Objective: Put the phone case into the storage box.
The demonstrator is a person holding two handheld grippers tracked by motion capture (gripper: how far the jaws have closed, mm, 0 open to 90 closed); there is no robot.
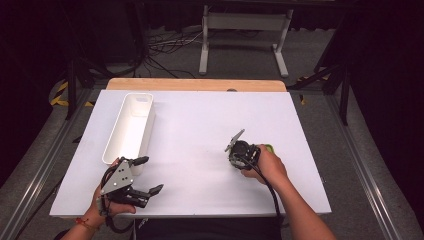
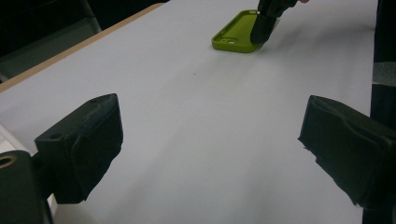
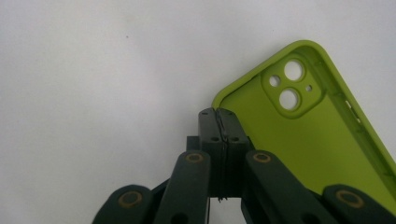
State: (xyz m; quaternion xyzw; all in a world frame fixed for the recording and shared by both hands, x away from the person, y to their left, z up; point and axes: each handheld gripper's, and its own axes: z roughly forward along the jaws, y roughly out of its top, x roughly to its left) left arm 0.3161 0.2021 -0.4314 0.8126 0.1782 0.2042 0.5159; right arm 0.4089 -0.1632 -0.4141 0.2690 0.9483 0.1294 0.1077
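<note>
Pinching the near rim of the green phone case (image 3: 322,140), the right gripper (image 3: 218,114) is shown with jaws pressed together at four o'clock on the table (image 1: 200,125). The left gripper (image 1: 145,175) is held spread at seven o'clock. Transfer to the white bin (image 1: 131,125) is judged outstanding.

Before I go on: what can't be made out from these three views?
- Phone case: right gripper view cuts off its lower end; in the high view the right hand and right gripper cover most of it.
- Whether the shut right jaws pinch the case's rim or just touch it: unclear, even in the left gripper view.
- White bin: its inside floor is hidden by its walls in the high view.
</note>
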